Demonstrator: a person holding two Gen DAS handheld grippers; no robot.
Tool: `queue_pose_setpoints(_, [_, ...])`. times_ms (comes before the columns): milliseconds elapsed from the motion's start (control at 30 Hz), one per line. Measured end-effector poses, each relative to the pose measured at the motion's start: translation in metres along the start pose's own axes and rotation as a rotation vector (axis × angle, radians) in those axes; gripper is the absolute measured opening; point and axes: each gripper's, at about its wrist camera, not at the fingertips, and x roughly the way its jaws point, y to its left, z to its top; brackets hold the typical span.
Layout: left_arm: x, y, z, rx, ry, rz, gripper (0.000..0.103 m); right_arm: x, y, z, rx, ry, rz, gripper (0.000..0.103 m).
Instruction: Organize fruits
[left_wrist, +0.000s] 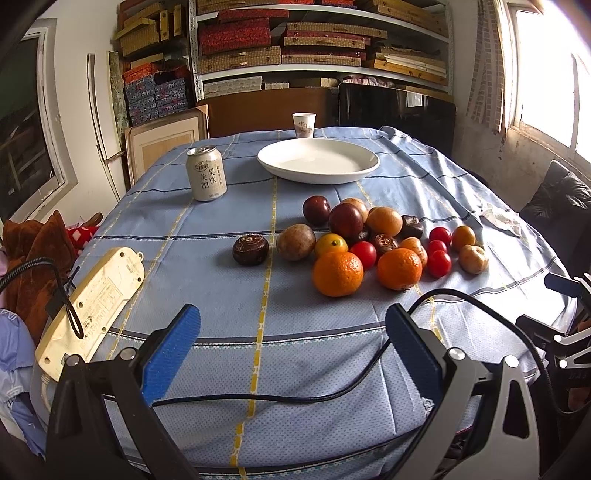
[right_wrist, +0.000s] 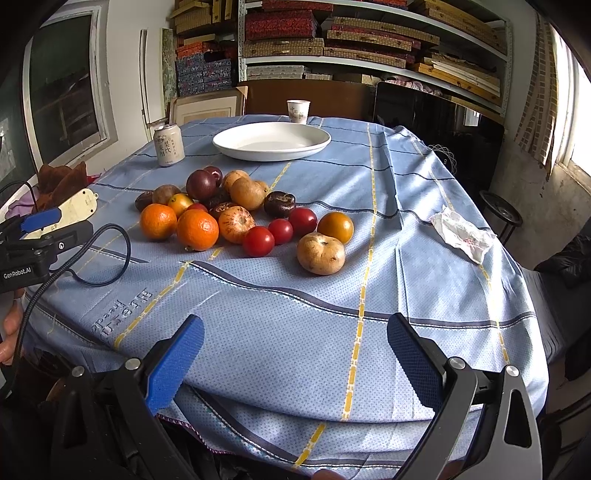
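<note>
- Shelving (left_wrist: 321, 48) stacked with patterned boxes fills the wall behind our work surface.
- Blue checked tablecloth (right_wrist: 406, 206) covers the table, creased toward our right.
- Left gripper (left_wrist: 291, 332) and right gripper (right_wrist: 295, 343) hover over the near edge, each with blue pads spread wide and nothing between them.
- White plate (left_wrist: 365, 162) stands bare at the far middle, well apart from the fruit.
- Power strip (left_wrist: 92, 295) lies at our left edge.
- Fruit pile (right_wrist: 236, 206) sits mid-table, between plate and grippers: two oranges (left_wrist: 338, 273) nearest, dark plums (left_wrist: 345, 219) behind, red tomatoes (right_wrist: 280, 230) to the right.
- Drink can (left_wrist: 205, 173) stands upright left of the plate.
- Crumpled paper (right_wrist: 461, 232) rests near the right edge.
- Paper cup (left_wrist: 304, 124) stands just behind the plate.
</note>
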Motion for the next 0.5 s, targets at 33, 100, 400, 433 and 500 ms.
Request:
queue_pose_setpoints(33, [0.0000,0.0000,-0.0002,0.000,0.000,0.000,0.099,0.0004,-0.0004,-0.0007,0.002,0.002,0.002,0.100])
queue_pose_setpoints(100, [0.0000,0.0000,-0.0005,0.000,0.002,-0.001,0.098,0.0002,-0.0002,0.0001,0.001,0.002,0.000,0.100])
queue_pose_setpoints(400, [0.0008,0.0010,-0.0011,-0.004,0.007,-0.003,0.098,0.0000,-0.0004,-0.0001,-0.002,0.004,-0.001,0.100])
queue_pose_setpoints(433, [0.0009,0.0009,-0.0011,-0.004,0.008,-0.002,0.098,0.0000,-0.0004,-0.0003,-0.002,0.004,-0.002,0.100])
queue_pose_setpoints(500, [0.0015,0.0012,-0.0018,-0.005,0.009,-0.002,0.099,0.0002,0.0002,0.0002,-0.003,0.006,-0.002,0.100])
